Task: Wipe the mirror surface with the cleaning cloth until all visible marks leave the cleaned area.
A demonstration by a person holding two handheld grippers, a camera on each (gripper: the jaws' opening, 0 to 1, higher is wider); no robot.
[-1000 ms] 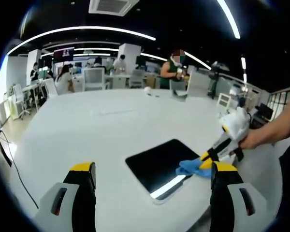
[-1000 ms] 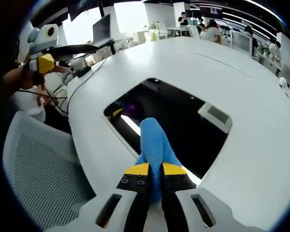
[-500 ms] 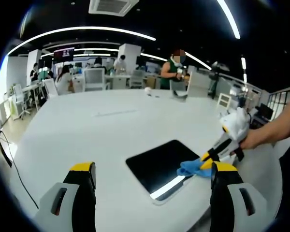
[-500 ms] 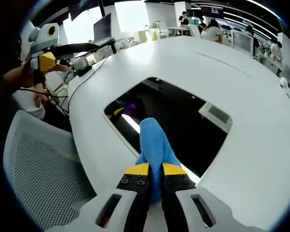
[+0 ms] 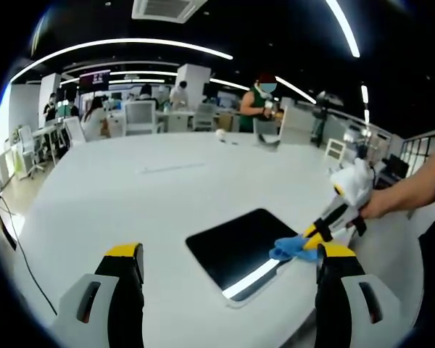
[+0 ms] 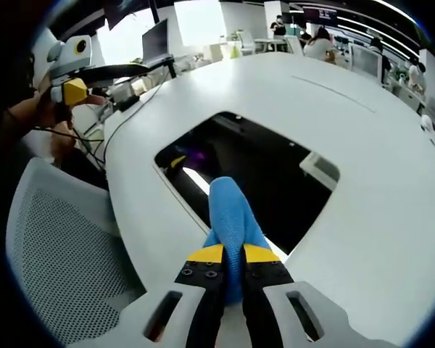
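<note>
Blue cloth pinched on the mirror, other tongs held spread above the table.

Left gripper view: the left gripper (image 5: pixel 228 254) has its jaws spread wide with nothing between them, above the white table (image 5: pixel 130 188). The dark mirror (image 5: pixel 235 246) lies flat at about 5 o'clock; the right gripper (image 5: pixel 313 238) presses the blue cloth (image 5: pixel 290 249) on its edge.
Right gripper view: the right gripper (image 6: pixel 232 254) pinches the cloth (image 6: pixel 230 214), which rests on the mirror (image 6: pixel 254 181) at 6 o'clock. A mesh chair (image 6: pixel 58 254) sits at 8 o'clock.
</note>
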